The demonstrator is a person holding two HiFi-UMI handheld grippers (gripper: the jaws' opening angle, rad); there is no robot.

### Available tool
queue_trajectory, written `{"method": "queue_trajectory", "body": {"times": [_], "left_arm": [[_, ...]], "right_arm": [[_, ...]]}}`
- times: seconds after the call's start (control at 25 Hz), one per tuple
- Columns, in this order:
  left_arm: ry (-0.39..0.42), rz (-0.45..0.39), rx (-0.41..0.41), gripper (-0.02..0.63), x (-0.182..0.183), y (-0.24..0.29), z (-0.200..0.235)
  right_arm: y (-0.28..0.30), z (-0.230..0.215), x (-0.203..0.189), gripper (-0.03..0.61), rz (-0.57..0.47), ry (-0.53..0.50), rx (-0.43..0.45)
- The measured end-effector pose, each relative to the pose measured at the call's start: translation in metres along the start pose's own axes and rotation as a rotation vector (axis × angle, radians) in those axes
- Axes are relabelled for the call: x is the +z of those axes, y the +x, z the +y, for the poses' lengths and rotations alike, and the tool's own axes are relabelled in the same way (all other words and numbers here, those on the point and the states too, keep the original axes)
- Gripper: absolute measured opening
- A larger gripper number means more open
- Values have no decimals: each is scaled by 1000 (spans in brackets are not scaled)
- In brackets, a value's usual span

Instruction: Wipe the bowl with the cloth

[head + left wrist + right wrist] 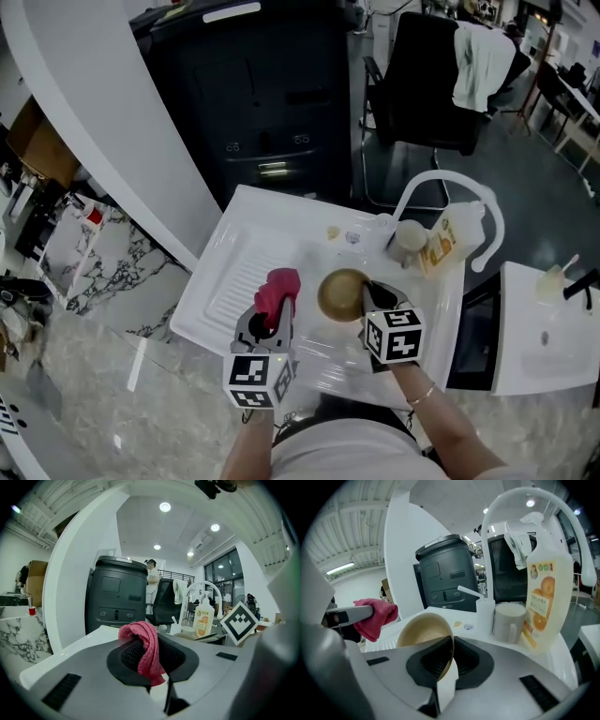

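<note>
Right hand-held gripper [372, 302] pinches tilted bowl [340, 292] by rim. Left hand-held gripper [274, 314] clamps pink cloth [278, 286] just left of bowl, not touching. Best: press cloth wad into bowl's hollow and rub in circles; thin rim likely slips, so grip firmly.

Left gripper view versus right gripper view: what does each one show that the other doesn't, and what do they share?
Only the left gripper view: the cloth pinched in its own jaws, and a marker cube at the right.
Only the right gripper view: the bowl, clamped by its rim in that view's jaws and tilted on edge.
Both: the cloth, the black bin, the soap bottle and the white faucet arch.
</note>
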State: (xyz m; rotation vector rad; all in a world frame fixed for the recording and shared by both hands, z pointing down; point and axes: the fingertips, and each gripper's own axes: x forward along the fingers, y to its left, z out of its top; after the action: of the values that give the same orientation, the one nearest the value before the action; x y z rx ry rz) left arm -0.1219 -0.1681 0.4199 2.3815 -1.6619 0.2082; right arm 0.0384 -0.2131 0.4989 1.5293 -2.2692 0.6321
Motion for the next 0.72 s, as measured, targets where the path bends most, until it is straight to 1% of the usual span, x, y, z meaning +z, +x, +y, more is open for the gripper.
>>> {"method": "queue_trajectory", "body": {"times": [0.12, 0.2, 0.32, 0.4, 0.48, 0.56, 0.64, 0.72], "left_arm": [[15, -19, -27, 63, 9, -5, -10], [29, -42, -63, 63, 18, -8, -22], [59, -73, -155, 63, 30, -11, -45], [95, -74, -229, 63, 31, -11, -63], [148, -52, -285, 63, 25, -7, -78], [205, -8, -311, 63, 14, -1, -89], [247, 43, -313, 63, 3, 7, -95], [253, 89, -299, 63, -6, 15, -95]], "right_arm": [[-10, 5, 11, 15, -24, -27, -21], [-15, 7, 16, 15, -31, -33, -29], [-18, 12, 20, 15, -32, -37, -35], [-20, 17, 22, 15, -32, -40, -35], [-23, 21, 23, 15, -35, -46, -32], [-25, 27, 26, 15, -42, -57, -28], [-28, 33, 29, 15, -49, -70, -23], [-31, 38, 31, 14, -54, -89, -21]]}}
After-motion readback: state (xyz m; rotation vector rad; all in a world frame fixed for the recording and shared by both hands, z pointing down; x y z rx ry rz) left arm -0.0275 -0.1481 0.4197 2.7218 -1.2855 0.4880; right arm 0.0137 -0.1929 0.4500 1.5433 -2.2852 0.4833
